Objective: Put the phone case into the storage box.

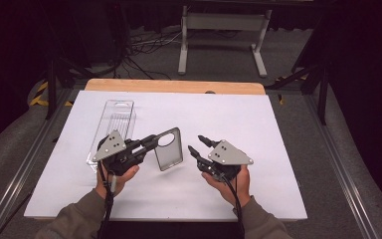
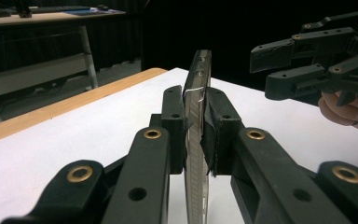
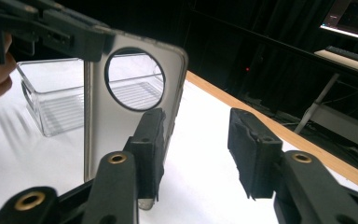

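A translucent grey phone case [image 1: 167, 148] stands on edge above the white bench [image 1: 258, 124], held up near the middle of the bench, just to the left of centre in the high view. The left claw [image 1: 151, 142] is clamped on its upper edge: in the left gripper view the two black jaws press flat against both faces of the thin case [image 2: 196, 140], which is seen edge-on and rises upright between them. The case is a smooth, slightly glossy plastic shell with rounded corners and one large round opening near its top.

The right claw [image 1: 199, 144] sits just to the right of the case, its jaws apart with a wide gap between them and nothing held. In the right gripper view the case [image 3: 121, 121] stands in front of that claw's left jaw, close to it; whether they touch I cannot tell. The jaws are matte black with brass-coloured rivets, and their pads look like rough dark foam.

Behind the case, toward the bench's far left, lies a clear plastic tray [image 1: 114, 124], long and rectangular with a ribbed floor, resting flat on the white surface. The bench has a light wooden strip along its far edge. A person's hands grip both tools from the near side, sleeves in olive fabric.
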Tool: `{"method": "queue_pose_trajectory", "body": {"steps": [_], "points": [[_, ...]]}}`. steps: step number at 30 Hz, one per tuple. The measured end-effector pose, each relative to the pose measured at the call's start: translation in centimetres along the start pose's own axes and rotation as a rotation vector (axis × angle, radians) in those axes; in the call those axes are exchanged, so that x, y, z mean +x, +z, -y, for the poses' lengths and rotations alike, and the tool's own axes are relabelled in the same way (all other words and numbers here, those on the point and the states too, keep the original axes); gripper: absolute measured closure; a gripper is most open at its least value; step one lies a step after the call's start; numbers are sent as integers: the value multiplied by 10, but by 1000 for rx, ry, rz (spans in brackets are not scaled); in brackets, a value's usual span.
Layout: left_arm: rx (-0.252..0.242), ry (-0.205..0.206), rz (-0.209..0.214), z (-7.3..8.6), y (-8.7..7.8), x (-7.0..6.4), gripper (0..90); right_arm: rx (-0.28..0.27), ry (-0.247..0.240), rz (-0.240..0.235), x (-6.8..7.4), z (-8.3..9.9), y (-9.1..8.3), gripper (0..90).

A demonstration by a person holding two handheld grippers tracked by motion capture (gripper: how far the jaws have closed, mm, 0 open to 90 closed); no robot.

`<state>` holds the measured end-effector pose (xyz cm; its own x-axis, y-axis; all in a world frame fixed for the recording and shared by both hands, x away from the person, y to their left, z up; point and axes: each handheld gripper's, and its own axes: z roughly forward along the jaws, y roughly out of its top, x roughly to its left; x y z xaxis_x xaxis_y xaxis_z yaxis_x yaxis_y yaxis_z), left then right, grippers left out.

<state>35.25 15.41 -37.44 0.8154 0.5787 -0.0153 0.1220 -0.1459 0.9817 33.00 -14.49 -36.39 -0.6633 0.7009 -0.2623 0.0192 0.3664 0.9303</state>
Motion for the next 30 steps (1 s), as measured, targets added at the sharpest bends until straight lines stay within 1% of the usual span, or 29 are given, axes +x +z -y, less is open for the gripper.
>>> {"method": "queue_pose_trajectory", "body": {"steps": [5,11,13,16,19,21,25,26,27,30], "points": [[-7,5,-5,-1,-2,1,800,-4,-9,-9,-1,4,-4,518],[-11,11,-11,-2,-5,2,800,-6,-36,-3,-2,11,-9,462],[-16,10,-14,-2,-5,2,801,-3,-35,-1,-3,15,-11,443],[-10,14,-14,-2,-7,2,800,2,-39,1,-4,19,-15,422],[-19,17,-20,-2,-7,2,800,4,-46,2,-5,23,-19,404],[-18,19,-21,-3,-8,2,801,-4,-50,-2,-6,25,-22,389],[-14,27,-20,-4,-11,3,800,-3,-53,6,-9,31,-27,355],[-24,29,-25,-4,-10,3,800,-2,-53,10,-9,32,-28,342],[-19,33,-22,-4,-11,4,800,-4,-53,8,-9,33,-28,333],[-22,35,-23,-5,-12,4,800,0,-54,10,-9,35,-30,325]]}}
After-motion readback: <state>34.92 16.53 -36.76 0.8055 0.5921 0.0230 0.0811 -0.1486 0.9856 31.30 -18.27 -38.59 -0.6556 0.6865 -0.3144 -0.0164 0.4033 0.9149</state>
